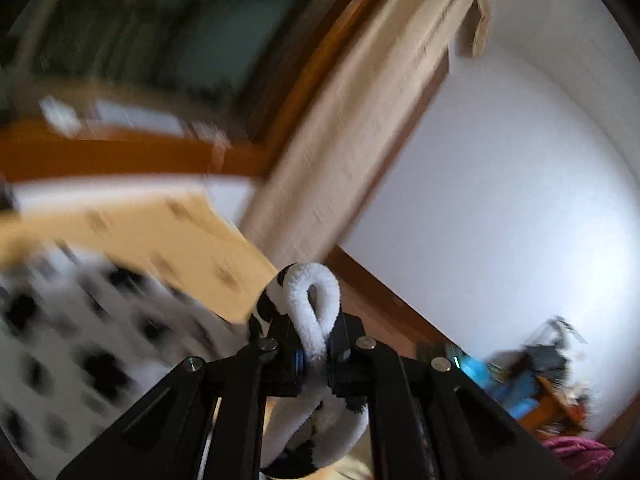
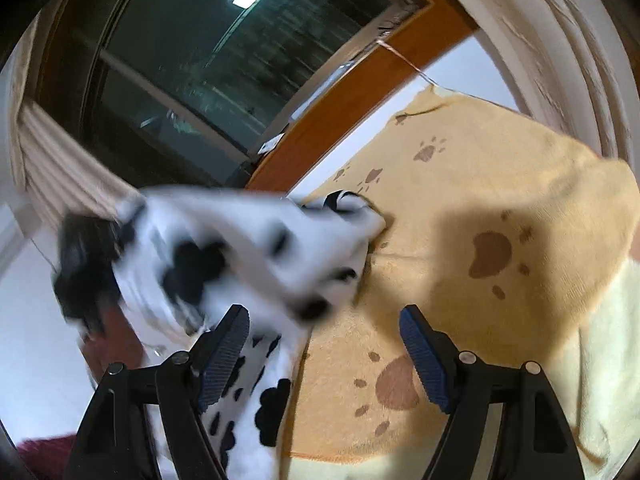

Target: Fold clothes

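A white fleece garment with black spots (image 1: 80, 340) hangs blurred at the lower left of the left wrist view. My left gripper (image 1: 316, 354) is shut on a folded white edge of that garment (image 1: 316, 304), which loops up above the pads. In the right wrist view the same spotted garment (image 2: 248, 248) is lifted and blurred at centre left, with more of it draped past the left finger (image 2: 224, 356). My right gripper (image 2: 324, 356) is open over the yellow blanket, and nothing is pressed between its blue pads.
A yellow blanket with brown paw prints (image 2: 480, 208) lies under the garment, on a cream cover (image 2: 608, 360). A dark window (image 2: 240, 60) with a wooden frame (image 2: 360, 92) and beige curtains (image 1: 360, 120) stands behind. Clutter (image 1: 532, 384) and a maroon cloth (image 1: 576, 452) sit by the white wall.
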